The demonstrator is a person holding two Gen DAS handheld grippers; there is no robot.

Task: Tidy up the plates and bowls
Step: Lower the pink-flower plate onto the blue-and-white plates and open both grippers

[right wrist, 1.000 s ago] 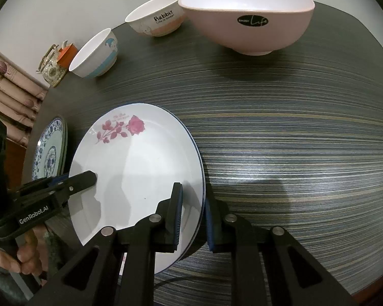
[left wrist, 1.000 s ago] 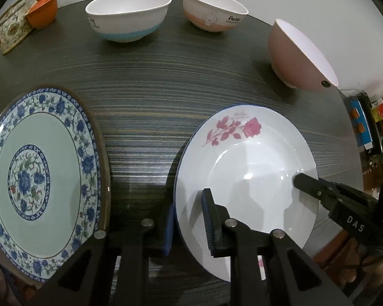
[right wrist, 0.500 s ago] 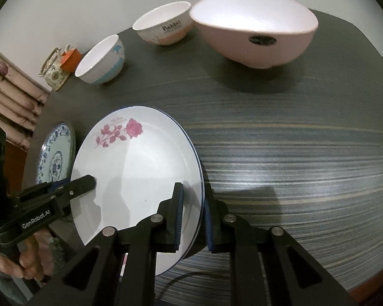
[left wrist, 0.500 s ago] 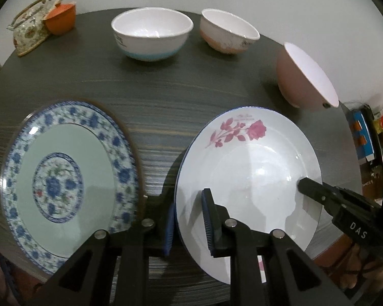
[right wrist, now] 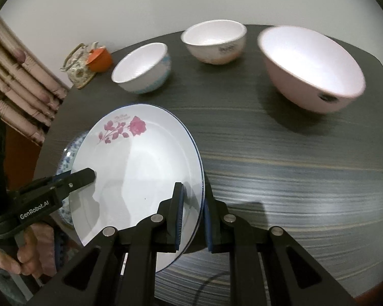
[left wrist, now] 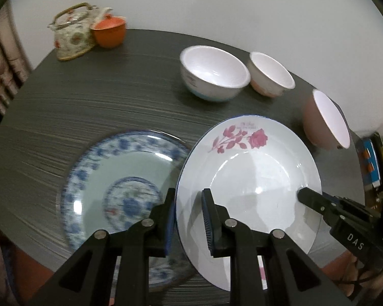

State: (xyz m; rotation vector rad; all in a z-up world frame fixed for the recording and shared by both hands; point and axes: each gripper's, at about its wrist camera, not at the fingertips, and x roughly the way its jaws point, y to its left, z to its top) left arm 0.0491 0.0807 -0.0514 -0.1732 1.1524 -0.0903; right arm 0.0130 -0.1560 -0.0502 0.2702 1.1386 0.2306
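Both grippers were found clamped on the rose plate (left wrist: 258, 178): the left gripper (left wrist: 186, 219) pinched its left rim, the right gripper (right wrist: 192, 216) its right rim, so the plate hung between them clear of the table (right wrist: 293, 178). Compared with a second earlier, the plate had been raised and carried toward the blue-patterned plate (left wrist: 109, 178), which lay flat near the table's near left edge; the rose plate's left rim now overlapped the patterned plate's right portion, where before a strip of bare table separated them. The blur on the patterned plate suggested the carry was not finished. In my judgement the stacking step was about half complete, with centring and lowering outstanding. The blue-banded bowl (left wrist: 214, 74), the rabbit bowl (left wrist: 272, 76) and the large pink bowl (right wrist: 311, 68) stood apart along the far edge, unstacked.
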